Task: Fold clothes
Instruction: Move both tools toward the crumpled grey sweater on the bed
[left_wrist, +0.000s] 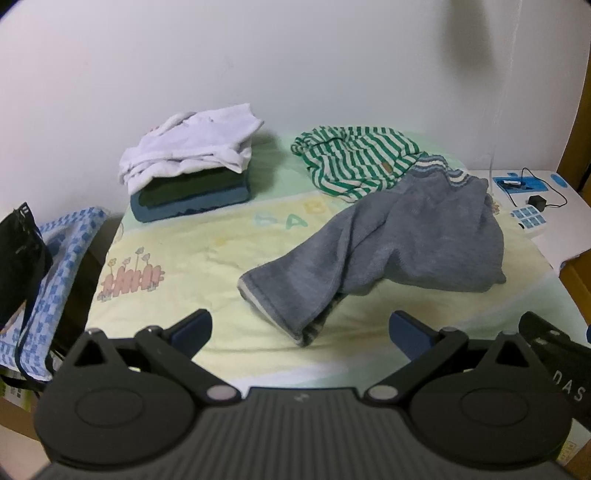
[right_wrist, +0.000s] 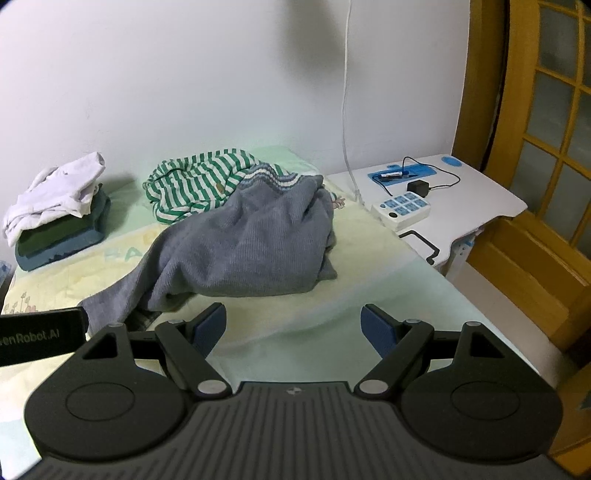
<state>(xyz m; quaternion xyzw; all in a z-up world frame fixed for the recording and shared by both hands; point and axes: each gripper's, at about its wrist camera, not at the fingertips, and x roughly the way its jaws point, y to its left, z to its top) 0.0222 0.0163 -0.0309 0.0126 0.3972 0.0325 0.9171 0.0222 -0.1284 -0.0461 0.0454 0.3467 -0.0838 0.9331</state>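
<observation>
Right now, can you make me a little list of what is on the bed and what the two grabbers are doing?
bed: pale yellow and green blanket with cartoon pictures
unfolded clothes: grey sweater crumpled in the middle, lying partly over the green striped top
folded stack: dark green and blue clothes at the back left, with a rumpled white garment on top
left gripper: open, holding nothing
right gripper: open, holding nothing
side table: white desk with a charger and cables

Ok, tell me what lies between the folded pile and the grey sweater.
Only bare blanket with faint lettering separates the folded pile from the grey sweater; the left wrist view shows it best.
</observation>
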